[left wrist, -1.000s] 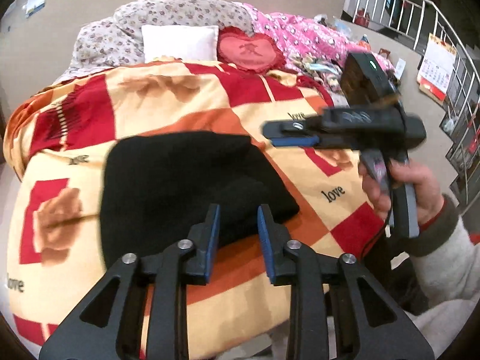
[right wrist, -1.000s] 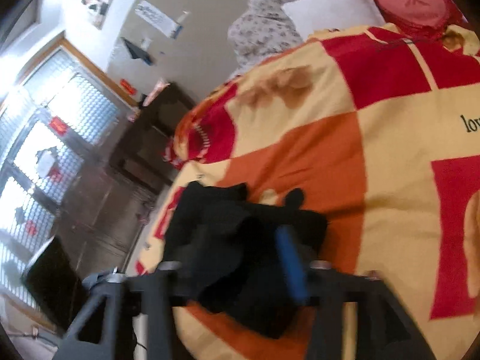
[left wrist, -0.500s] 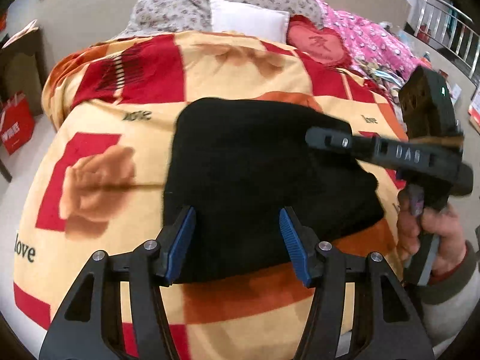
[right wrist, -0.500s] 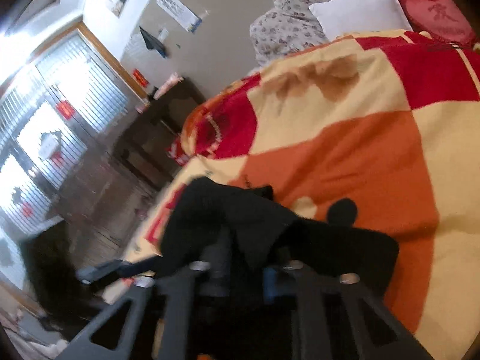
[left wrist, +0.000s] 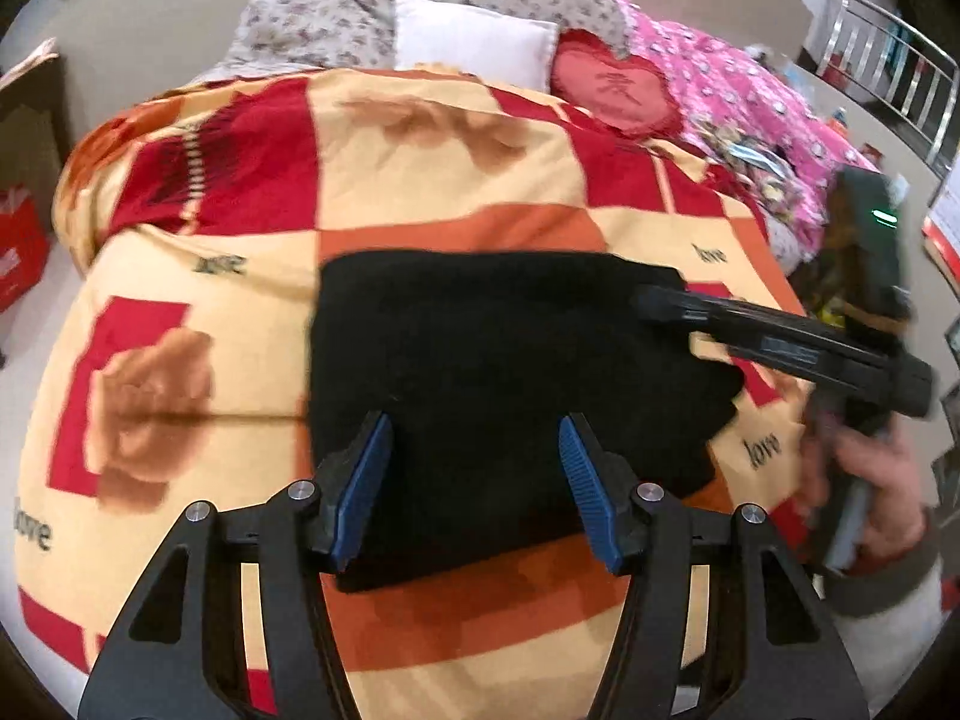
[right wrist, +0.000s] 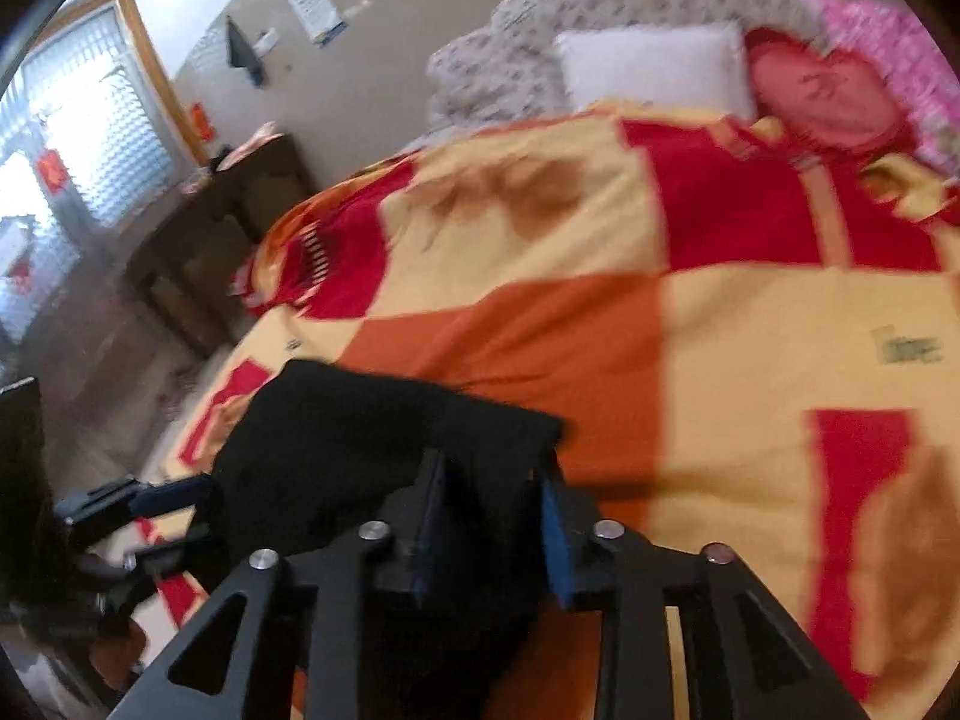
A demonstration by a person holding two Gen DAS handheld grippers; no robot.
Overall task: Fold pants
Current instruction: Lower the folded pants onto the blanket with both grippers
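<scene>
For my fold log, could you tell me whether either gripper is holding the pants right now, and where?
Neither appears to: the left gripper stands open above the folded black pants, and the right gripper is open at their right corner.

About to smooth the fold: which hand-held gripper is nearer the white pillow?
Right, though neither is near. The right hand-held gripper reaches over the black pants' far right corner; the left hand-held gripper hangs open over their near edge, farther from the white pillow.
</scene>
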